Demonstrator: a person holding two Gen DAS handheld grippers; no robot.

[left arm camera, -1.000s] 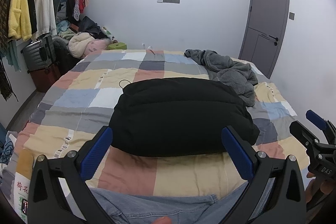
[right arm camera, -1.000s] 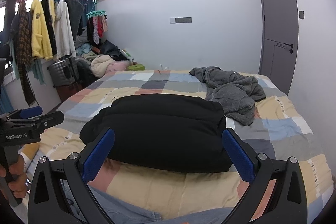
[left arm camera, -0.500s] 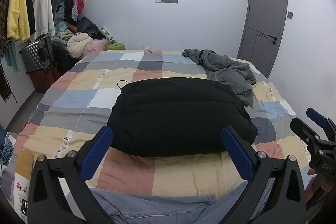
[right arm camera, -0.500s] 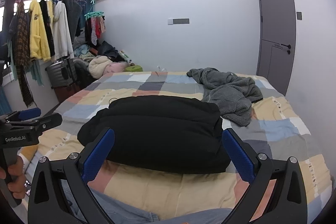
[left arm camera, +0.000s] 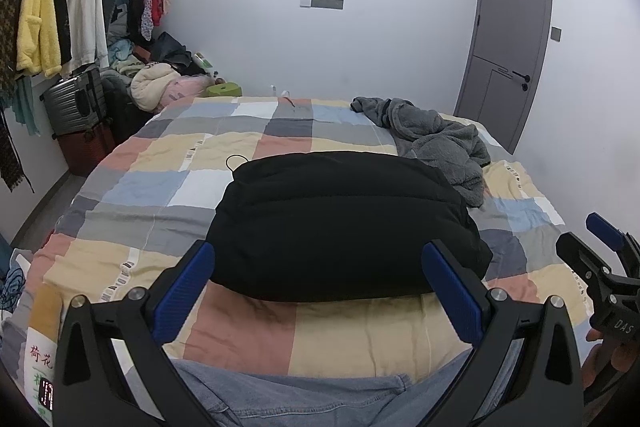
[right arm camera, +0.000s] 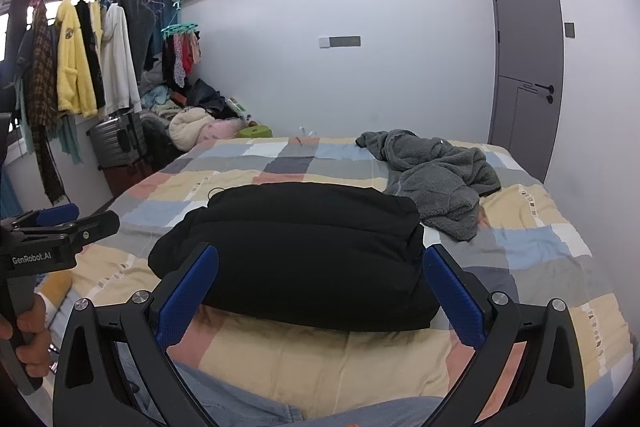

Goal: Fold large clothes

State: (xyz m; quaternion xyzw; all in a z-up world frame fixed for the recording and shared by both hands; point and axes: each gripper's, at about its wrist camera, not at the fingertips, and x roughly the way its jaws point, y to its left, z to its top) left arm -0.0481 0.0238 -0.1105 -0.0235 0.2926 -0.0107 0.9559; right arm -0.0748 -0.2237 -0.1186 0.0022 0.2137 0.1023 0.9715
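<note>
Black padded jacket [left arm camera: 340,223] lies folded into a thick bundle mid-bed on the checked quilt [left arm camera: 168,163]; I see both my left gripper [left arm camera: 318,269] and right gripper [right arm camera: 320,273] spread wide and empty above its near edge, a grey fleece [right arm camera: 436,175] crumpled beyond

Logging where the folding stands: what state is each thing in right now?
Black jacket: folded into a bundle, lying on the bed.
Grey fleece garment: crumpled, unfolded.
Left gripper: open, empty.
Right gripper: open, empty.
Door: closed.
Yellow robe: hanging on the rack.
</note>
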